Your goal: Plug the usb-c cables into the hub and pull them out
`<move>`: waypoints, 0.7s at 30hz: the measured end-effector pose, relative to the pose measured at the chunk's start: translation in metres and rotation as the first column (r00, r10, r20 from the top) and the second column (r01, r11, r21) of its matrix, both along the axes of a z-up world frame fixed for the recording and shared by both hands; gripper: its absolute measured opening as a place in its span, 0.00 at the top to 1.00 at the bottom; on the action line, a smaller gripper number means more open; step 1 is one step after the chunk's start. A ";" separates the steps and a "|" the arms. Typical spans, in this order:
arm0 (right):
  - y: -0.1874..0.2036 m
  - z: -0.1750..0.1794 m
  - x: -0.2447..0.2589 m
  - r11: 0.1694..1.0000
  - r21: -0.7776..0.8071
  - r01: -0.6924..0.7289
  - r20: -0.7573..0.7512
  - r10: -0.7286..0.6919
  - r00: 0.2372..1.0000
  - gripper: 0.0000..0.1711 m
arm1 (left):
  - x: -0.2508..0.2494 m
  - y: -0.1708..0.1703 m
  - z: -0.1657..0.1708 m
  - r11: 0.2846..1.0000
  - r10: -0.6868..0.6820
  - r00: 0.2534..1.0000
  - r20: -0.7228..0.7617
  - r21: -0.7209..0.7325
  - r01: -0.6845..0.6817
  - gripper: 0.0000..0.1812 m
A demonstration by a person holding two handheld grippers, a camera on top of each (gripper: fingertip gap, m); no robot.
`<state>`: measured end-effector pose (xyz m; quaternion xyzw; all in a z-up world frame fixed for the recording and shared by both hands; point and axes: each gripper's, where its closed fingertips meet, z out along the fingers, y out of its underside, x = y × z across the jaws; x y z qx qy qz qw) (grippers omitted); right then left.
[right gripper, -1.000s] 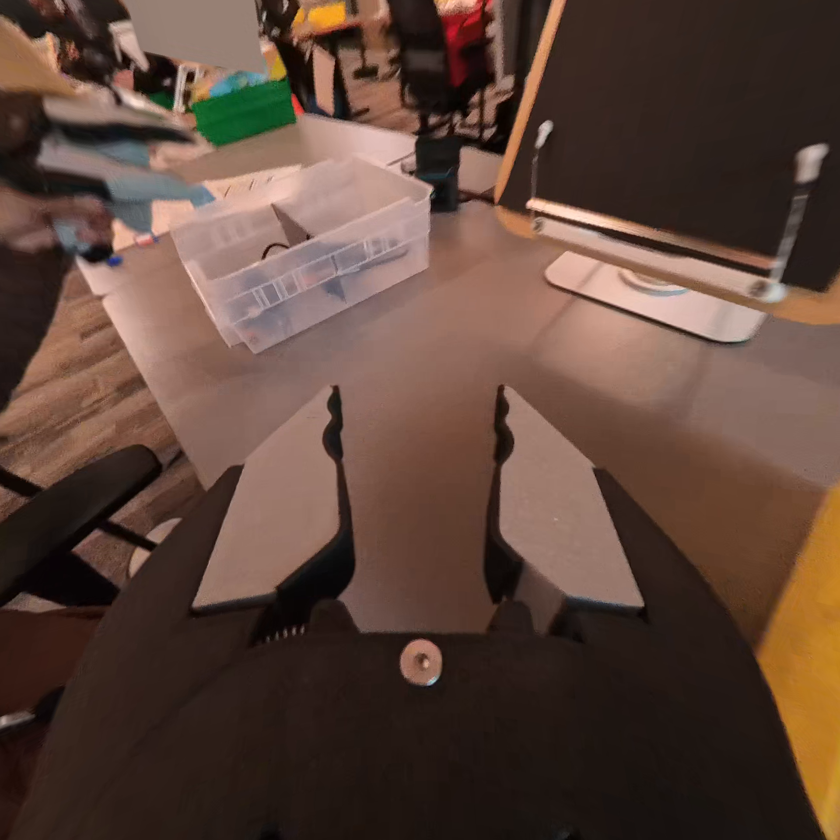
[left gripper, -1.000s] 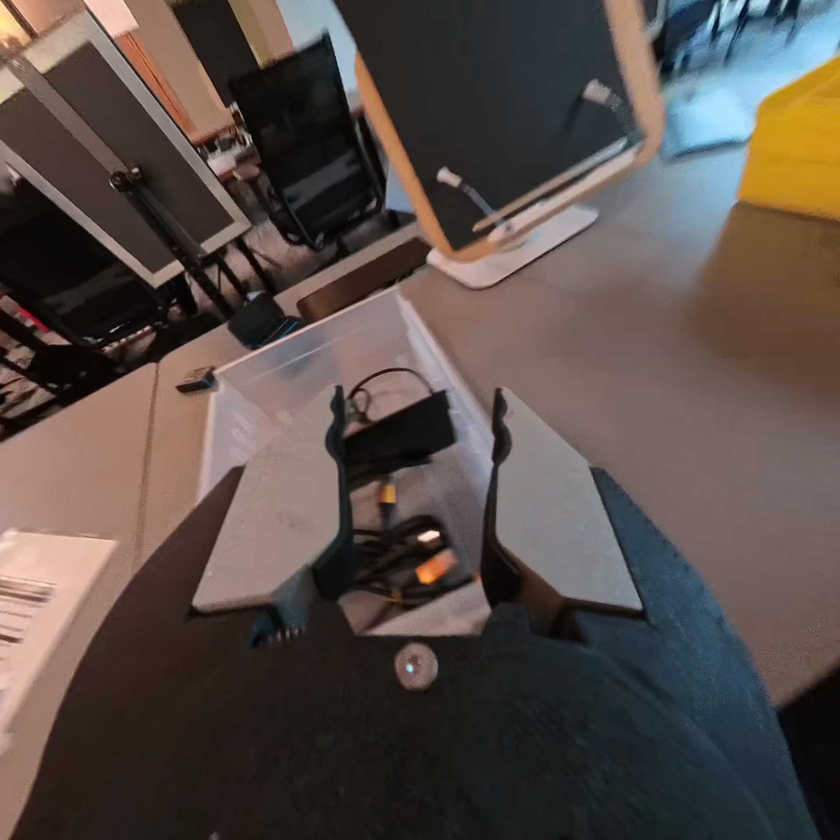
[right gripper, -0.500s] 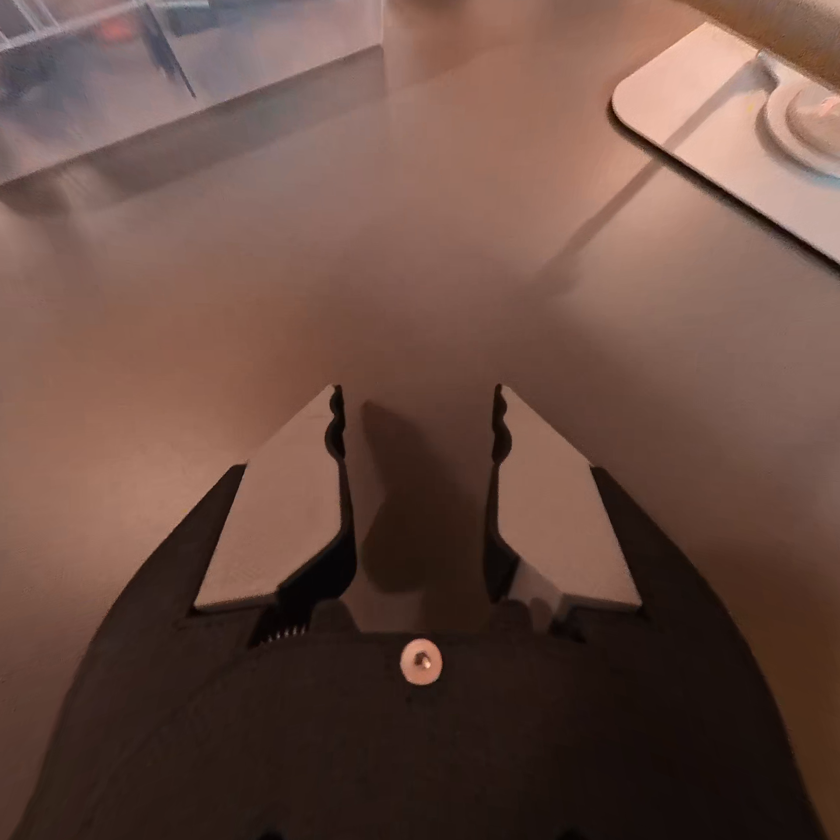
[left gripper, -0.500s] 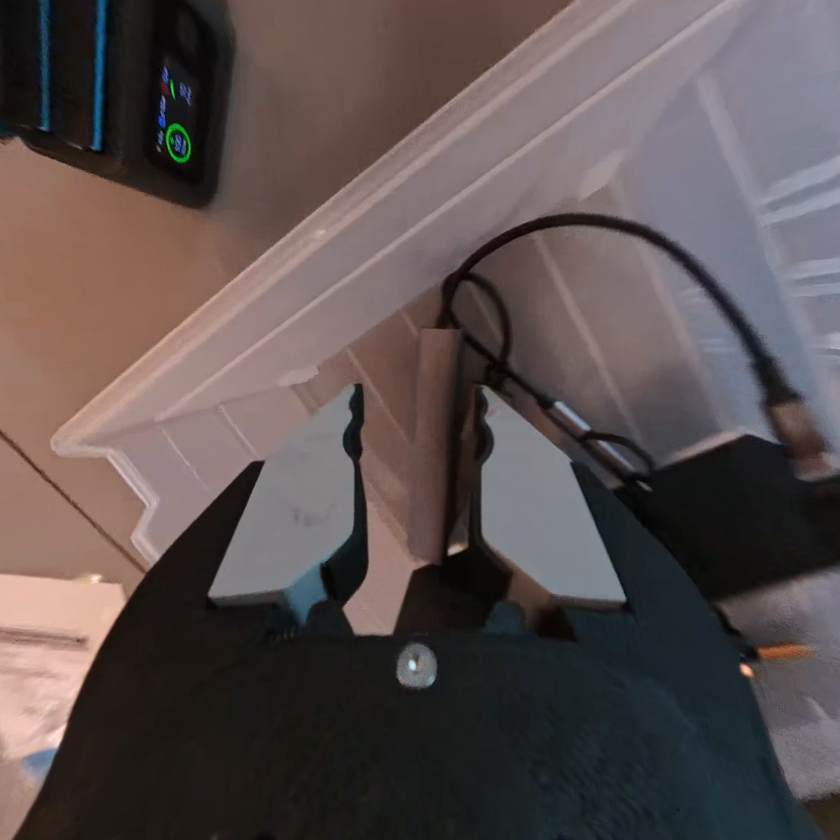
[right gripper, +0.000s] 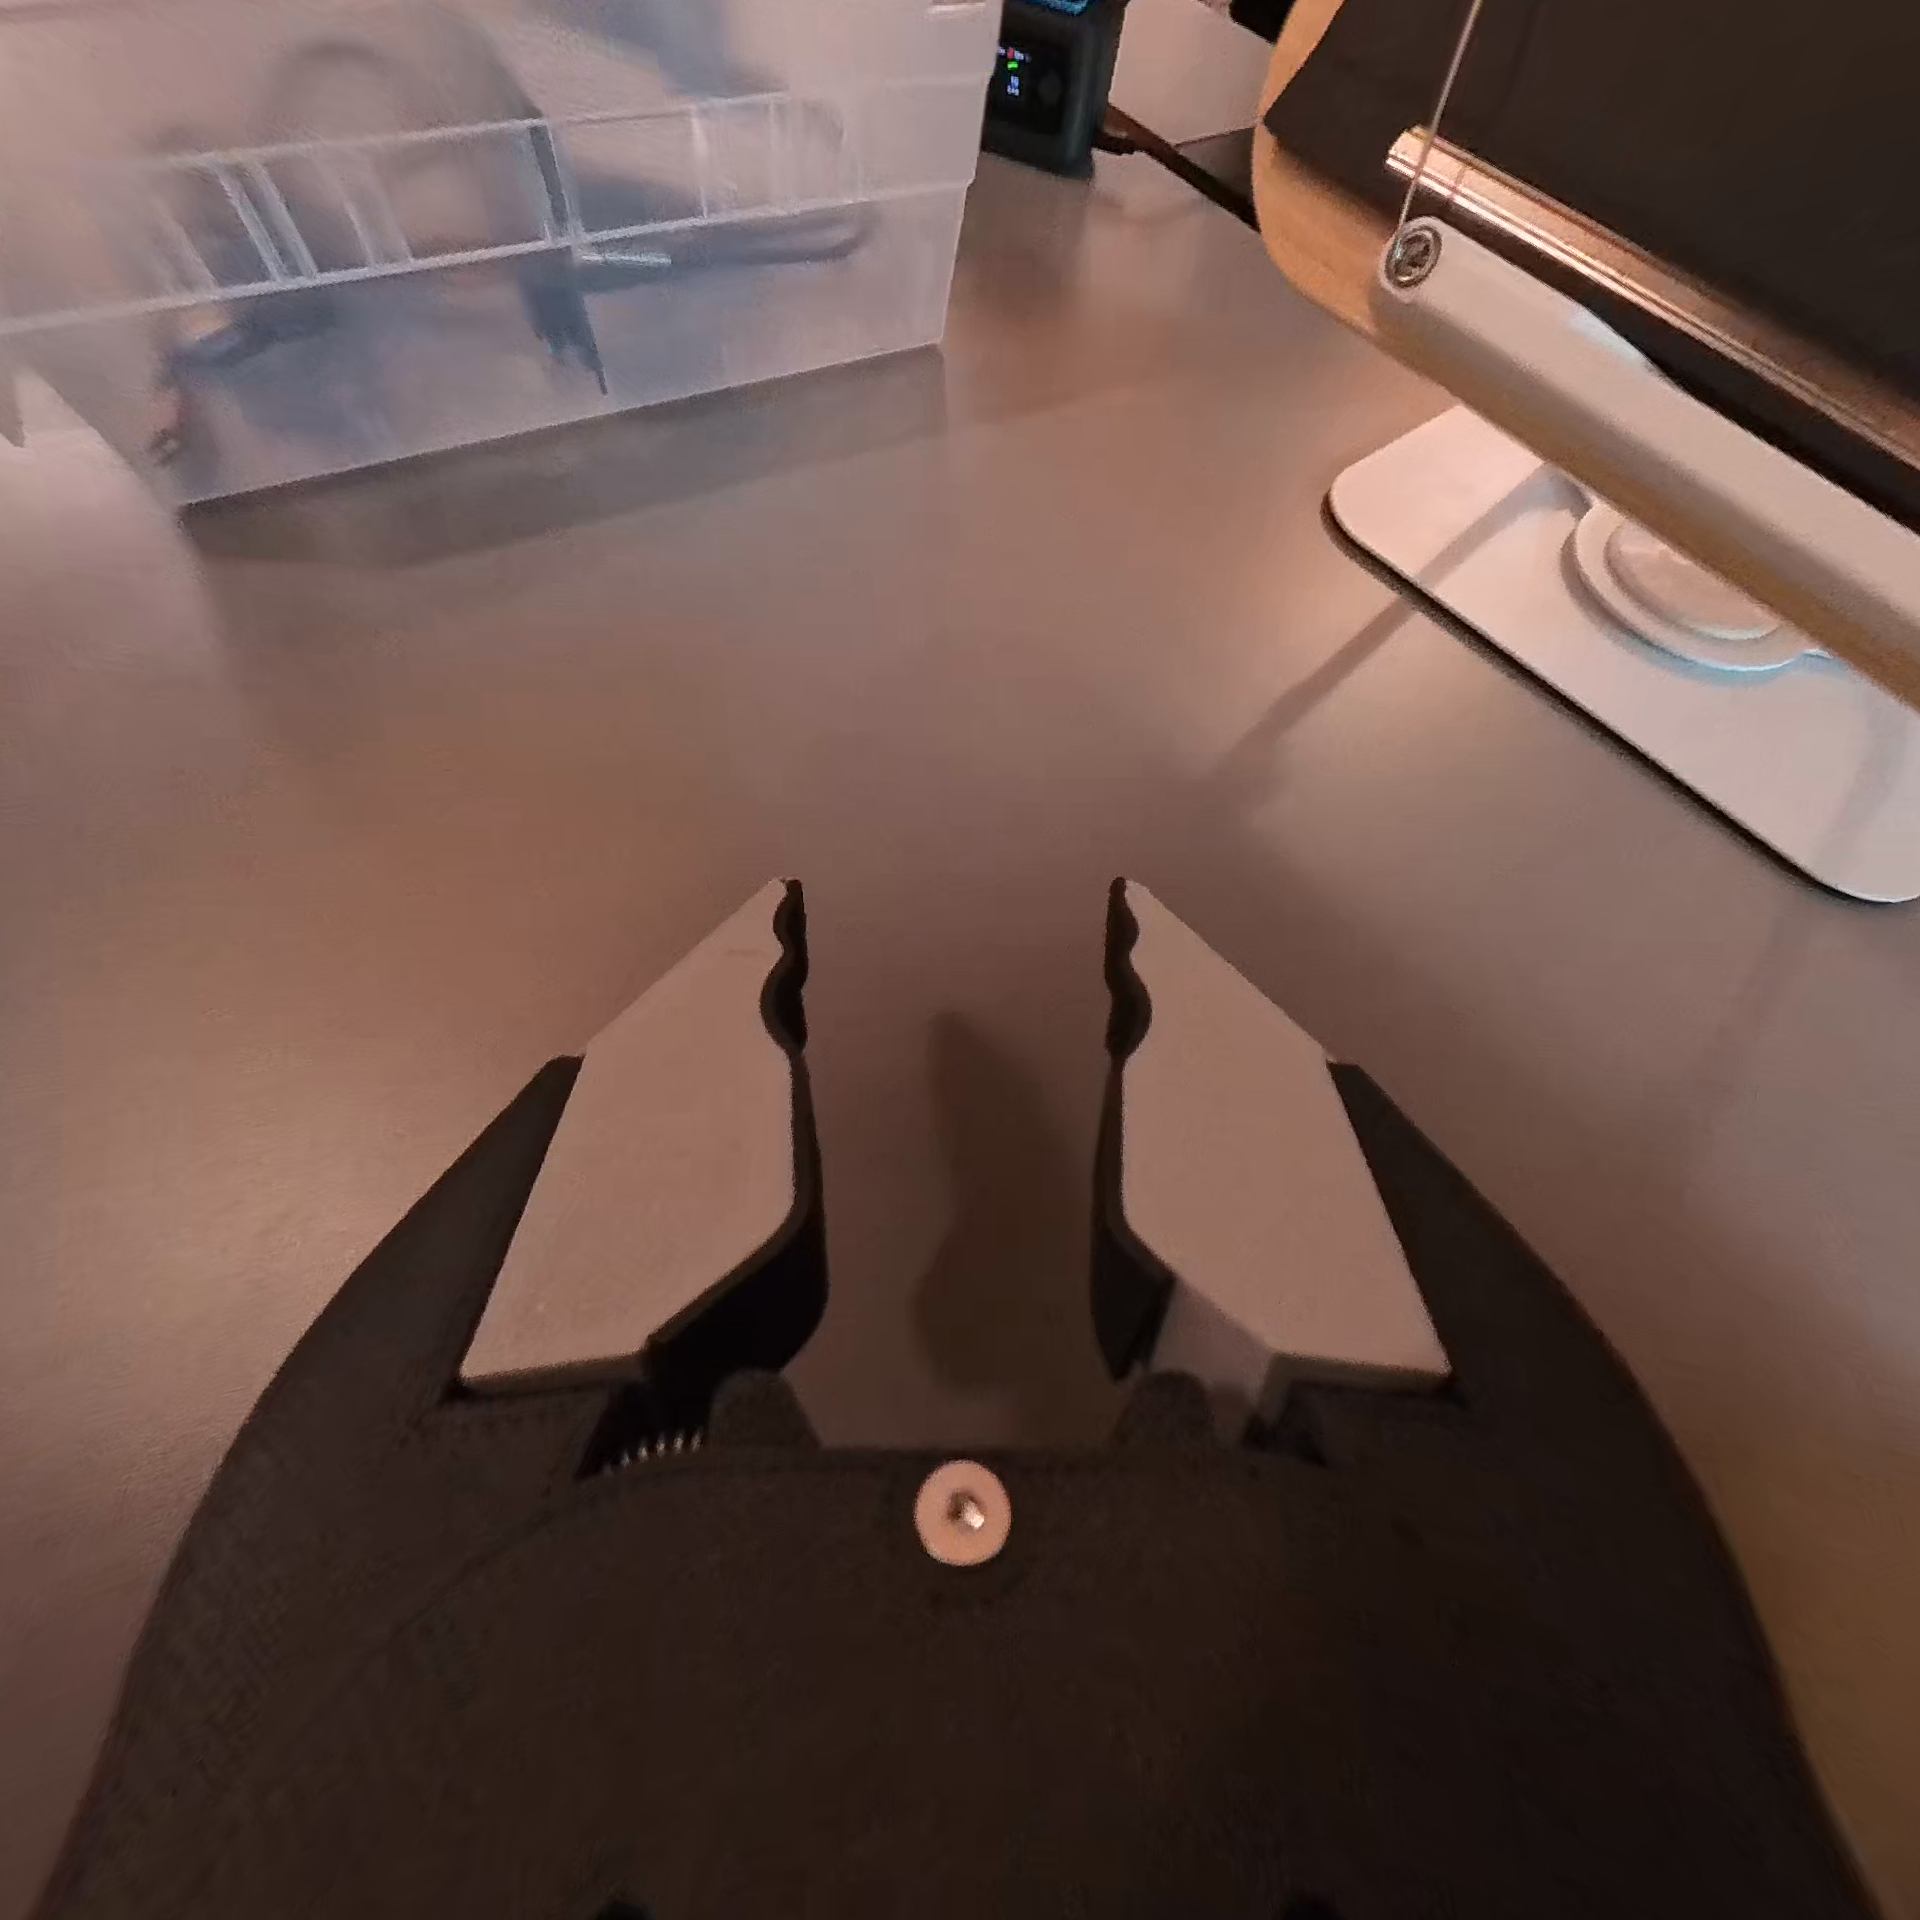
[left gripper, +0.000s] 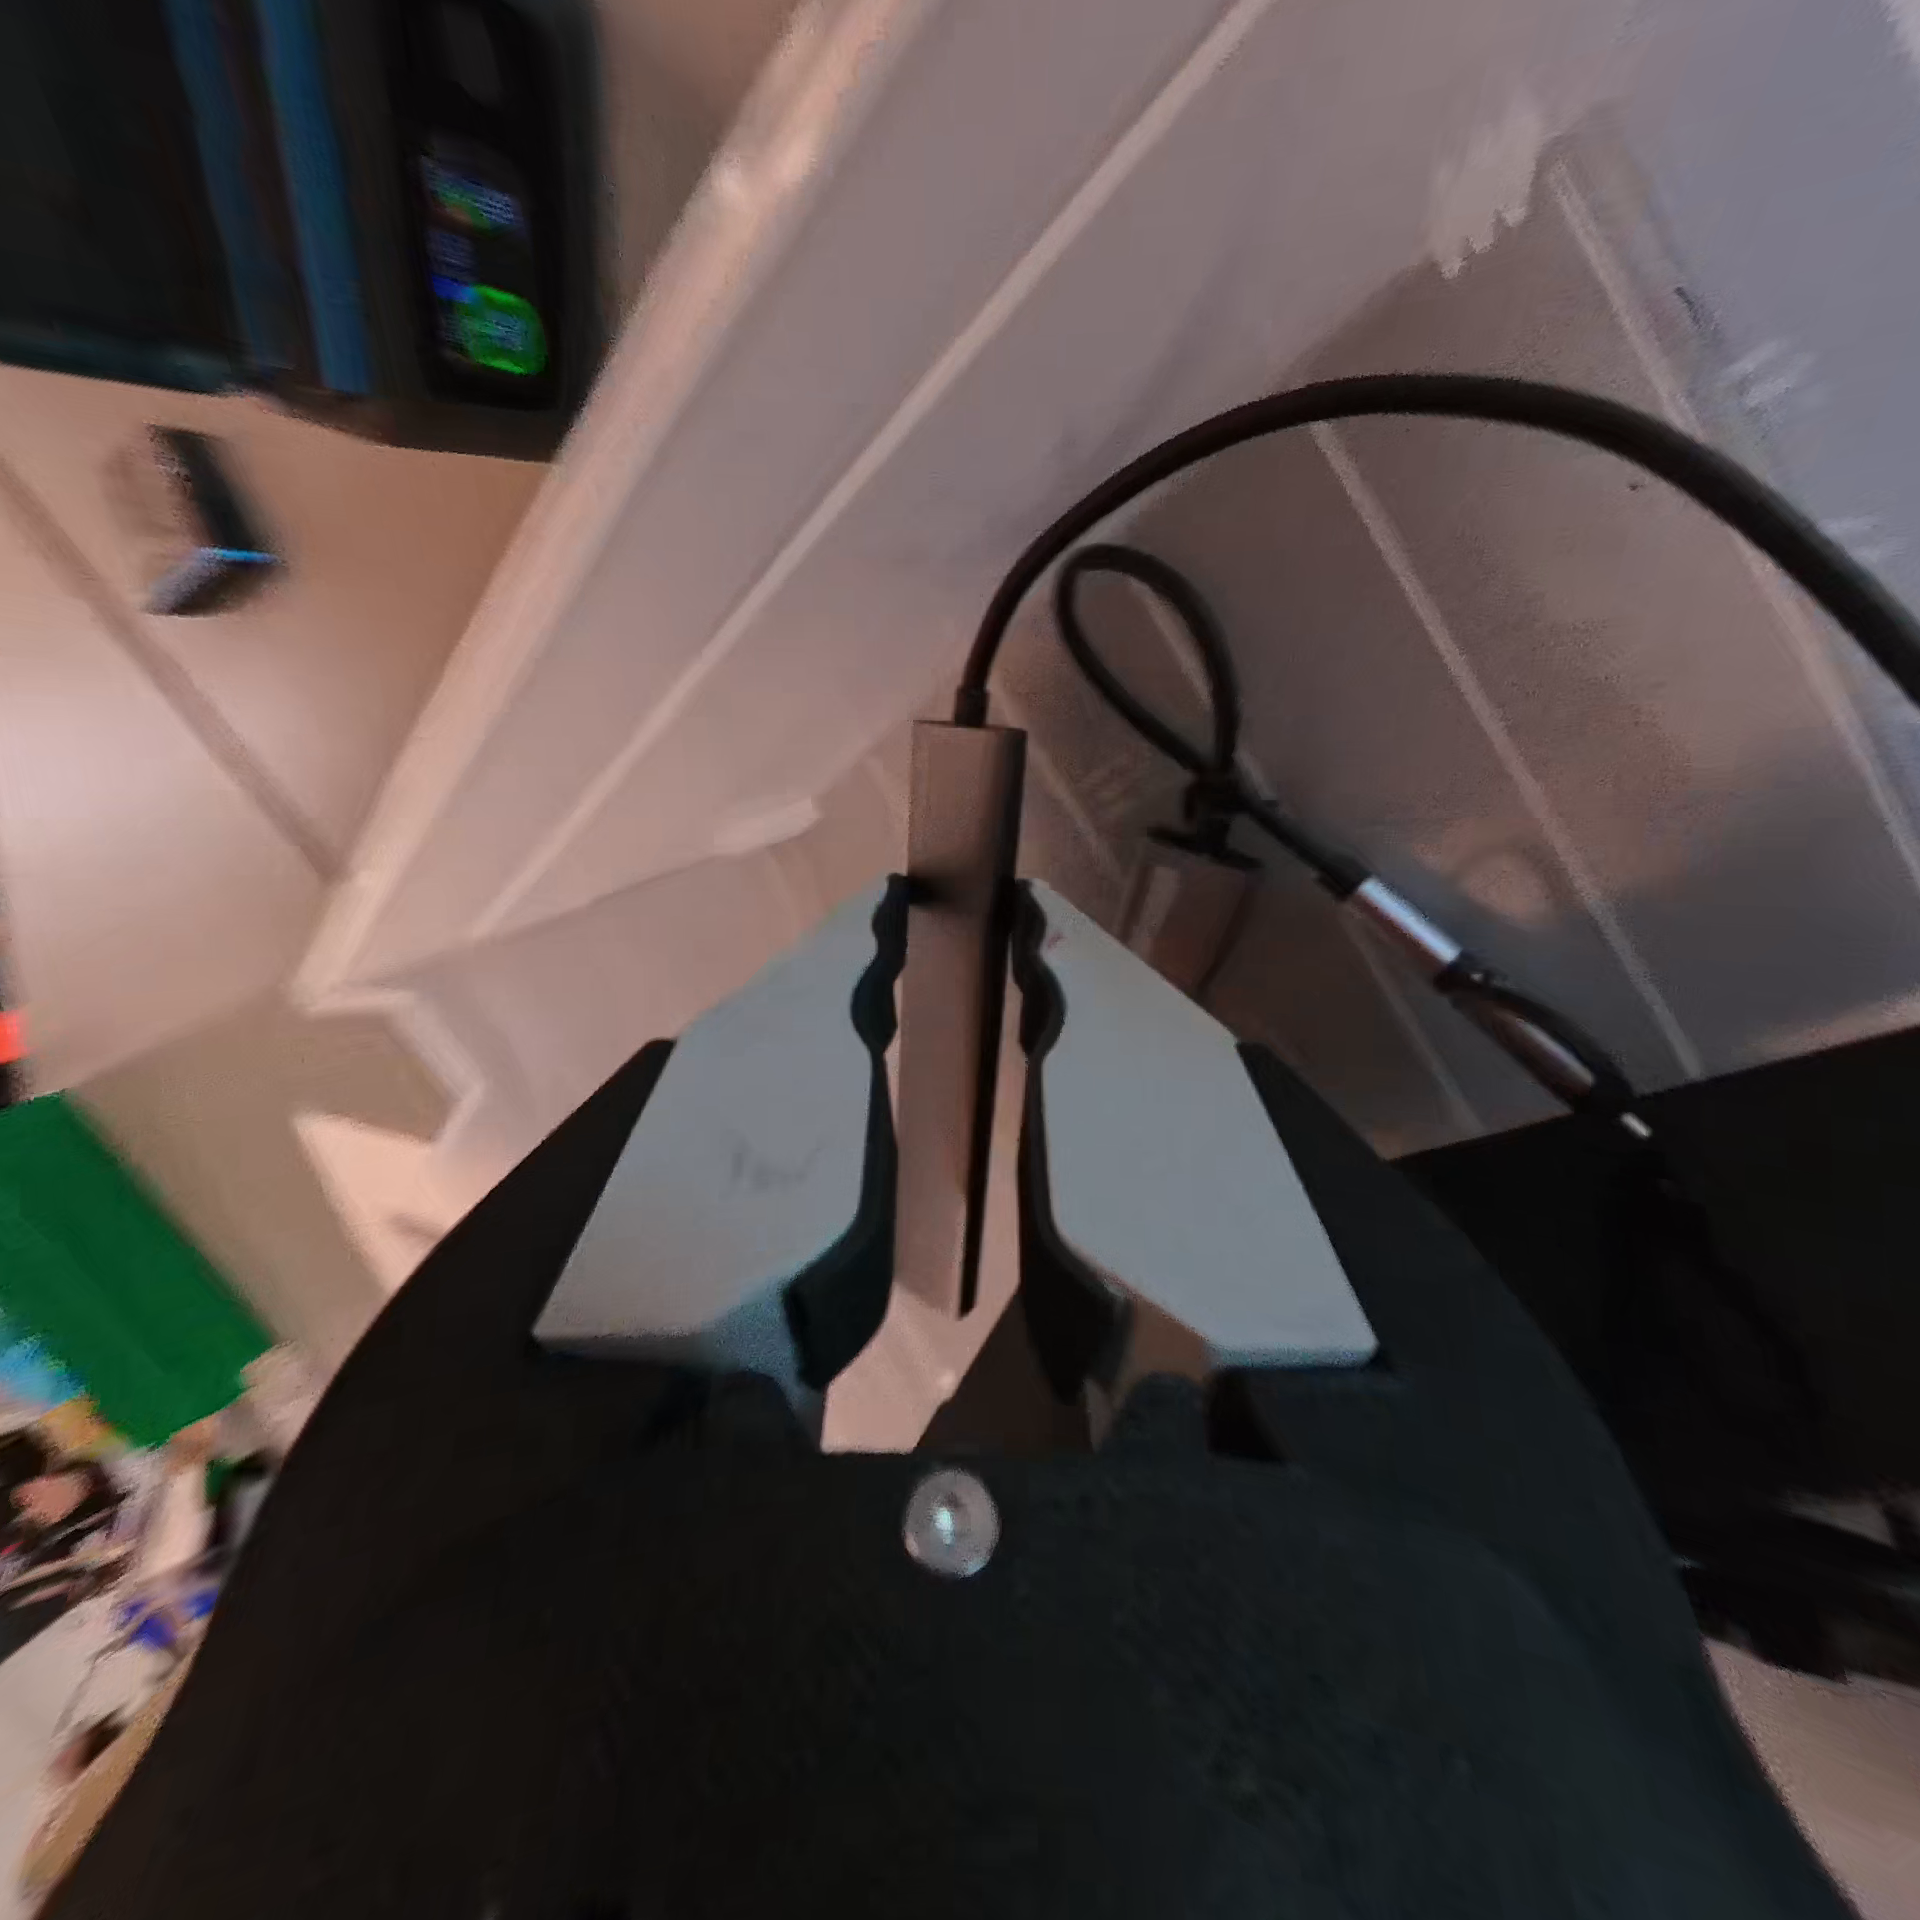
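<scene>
We are looking along the left gripper (left gripper: pixel 961 904) and its jaws are pressing in narrow on a slim grey hub (left gripper: pixel 961 831), which is standing lengthwise between the two fingers with its far end poking out past the tips. A black cable (left gripper: pixel 1455 416) is leaving that far end and arching up and over to the right, inside a clear plastic bin (left gripper: pixel 831 364) whose pale walls are filling most of the left wrist view (the picture is quite smeared, so finer detail is escaping us). Just to the right of the hub a second, thinner cable (left gripper: pixel 1164 644) is curling into a small loop and running down to a silver plug (left gripper: pixel 1403 935), and beyond that a black box (left gripper: pixel 1714 1195) is sitting low in the bin. Outside the bin, at the upper left, a dark device with a small lit screen (left gripper: pixel 478 260) is standing on the surface (left gripper: pixel 156 779). Over on the other side, the right gripper (right gripper: pixel 956 894) is hovering with its jaws spread wide and nothing between them, pointing at a bare stretch of the grey surface (right gripper: pixel 727 727). From the right wrist view we are seeing the clear plastic bin (right gripper: pixel 914 208) well ahead at the upper left, its contents showing only as dark blurs through the wall, the same dark device (right gripper: pixel 1039 94) just beside its far corner, and a white stand base (right gripper: pixel 1714 748) carrying a dark panel with a wooden edge (right gripper: pixel 1662 135) off to the right.
</scene>
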<state>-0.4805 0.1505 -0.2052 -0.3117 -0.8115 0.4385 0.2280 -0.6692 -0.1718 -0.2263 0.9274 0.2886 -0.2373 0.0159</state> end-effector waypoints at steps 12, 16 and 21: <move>-0.007 0.027 0.009 0.976 -0.183 -0.121 -0.050 0.113 0.992 0.70 | 0.093 0.106 0.254 0.892 -0.448 0.361 -0.818 -0.383 0.241 0.96; -0.026 0.077 0.063 0.737 -0.527 -0.423 -0.093 0.445 0.891 0.68 | 0.178 0.191 0.235 0.651 -0.720 -0.041 -0.693 -0.695 0.306 0.96; -0.015 0.116 0.091 0.472 -0.747 -0.469 -0.129 0.589 0.798 0.65 | 0.241 0.245 0.158 0.444 -0.807 -0.253 -0.533 -0.831 0.334 0.96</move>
